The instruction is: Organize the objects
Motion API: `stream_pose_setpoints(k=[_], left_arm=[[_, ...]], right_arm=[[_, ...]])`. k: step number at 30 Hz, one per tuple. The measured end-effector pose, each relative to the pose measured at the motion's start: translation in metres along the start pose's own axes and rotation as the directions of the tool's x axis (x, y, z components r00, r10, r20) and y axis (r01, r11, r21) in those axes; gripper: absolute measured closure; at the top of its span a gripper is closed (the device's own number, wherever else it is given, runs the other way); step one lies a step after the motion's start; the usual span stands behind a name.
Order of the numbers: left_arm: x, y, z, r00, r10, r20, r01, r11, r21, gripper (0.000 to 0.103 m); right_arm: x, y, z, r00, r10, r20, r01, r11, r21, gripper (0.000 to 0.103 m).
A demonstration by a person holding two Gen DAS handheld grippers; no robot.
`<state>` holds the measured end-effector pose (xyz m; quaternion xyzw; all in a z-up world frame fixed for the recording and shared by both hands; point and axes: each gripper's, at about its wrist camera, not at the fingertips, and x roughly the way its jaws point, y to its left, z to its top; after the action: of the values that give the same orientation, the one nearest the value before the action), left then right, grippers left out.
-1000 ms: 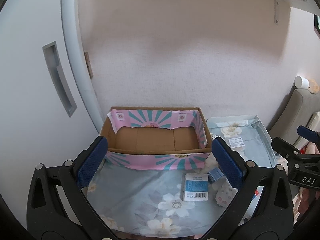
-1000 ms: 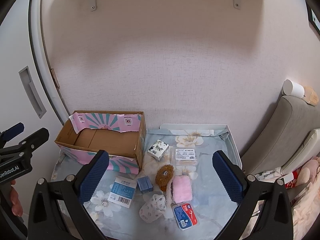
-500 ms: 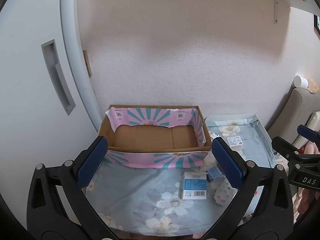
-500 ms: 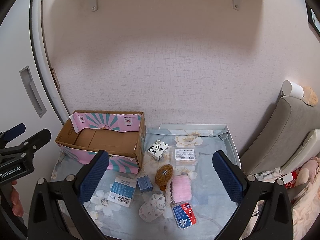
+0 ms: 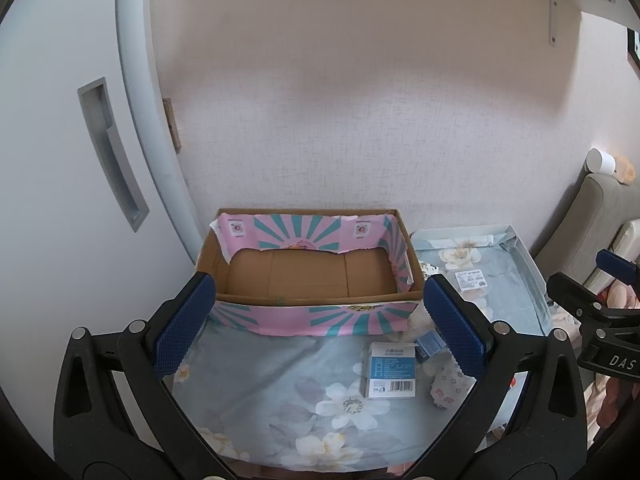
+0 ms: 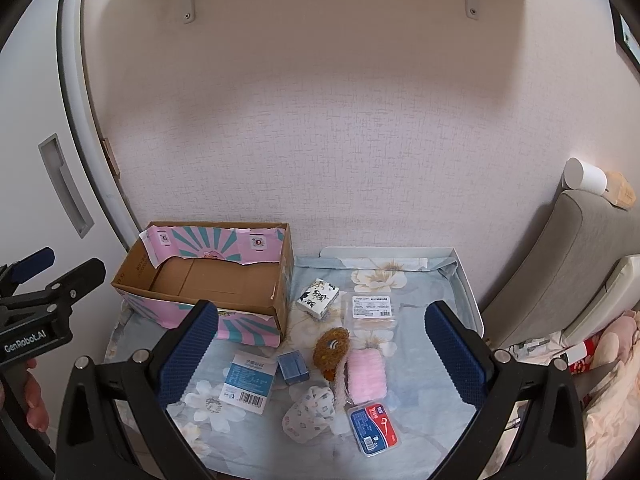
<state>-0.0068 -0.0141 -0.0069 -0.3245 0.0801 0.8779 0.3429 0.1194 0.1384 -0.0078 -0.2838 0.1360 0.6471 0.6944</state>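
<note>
Both grippers hover above the floral-cloth table [image 6: 432, 392], fingers spread wide, nothing between them. Right gripper [image 6: 322, 354]: between its fingers, nearest the camera, lie a red-and-blue floss-pick case [image 6: 374, 428] and a patterned white cloth bundle [image 6: 310, 412]; just beyond these, a fluffy pink item [image 6: 366, 372] touching a brown furry item [image 6: 331, 350]. Beside the left finger, a blue-and-white carton with barcode [image 6: 249, 382] lies flat, a small blue box [image 6: 293, 367] just right of it. Farther on, a black-and-white printed tissue pack [image 6: 319, 297] and a clear labelled packet [image 6: 371, 312]. Beyond the left fingertip, the open cardboard box [image 6: 208, 276] with pink-and-teal paper lining sits against the wall; inside shows only bare cardboard. Left gripper [image 5: 316, 328]: blue-and-white carton near its right finger, the small blue box partly hidden behind that finger; the open box straight ahead between the fingertips. The right gripper's tip shows at the far right edge of this view; a hand [image 6: 34, 398] grips the left gripper's handle in the right wrist view. Grey cushion [image 6: 560, 264] far right.
</note>
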Motion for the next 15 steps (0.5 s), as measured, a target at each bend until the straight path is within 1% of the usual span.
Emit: stream_pose_setpoints(k=[3, 6, 10, 15], left_arm=[[0.002, 0.002, 0.001, 1.000, -0.014, -0.010, 0.014, 1.000, 0.011, 0.000], [0.005, 0.004, 0.001, 0.999, -0.043, -0.024, 0.044, 0.999, 0.027, 0.000], [0.013, 0.003, -0.002, 0.995, -0.084, -0.047, 0.086, 0.995, 0.045, 0.000], [0.027, -0.005, -0.013, 0.986, -0.118, -0.116, 0.126, 0.990, 0.060, 0.000]], right_arm=[[0.000, 0.001, 0.001, 1.000, -0.004, 0.000, 0.004, 1.000, 0.002, 0.000], [-0.005, 0.001, 0.004, 1.000, 0.007, 0.008, -0.007, 1.000, 0.004, 0.000], [-0.006, -0.012, 0.007, 0.999, 0.050, -0.010, -0.050, 0.999, -0.005, 0.000], [0.001, -0.030, 0.012, 0.998, 0.055, -0.037, -0.057, 0.997, -0.061, 0.000]])
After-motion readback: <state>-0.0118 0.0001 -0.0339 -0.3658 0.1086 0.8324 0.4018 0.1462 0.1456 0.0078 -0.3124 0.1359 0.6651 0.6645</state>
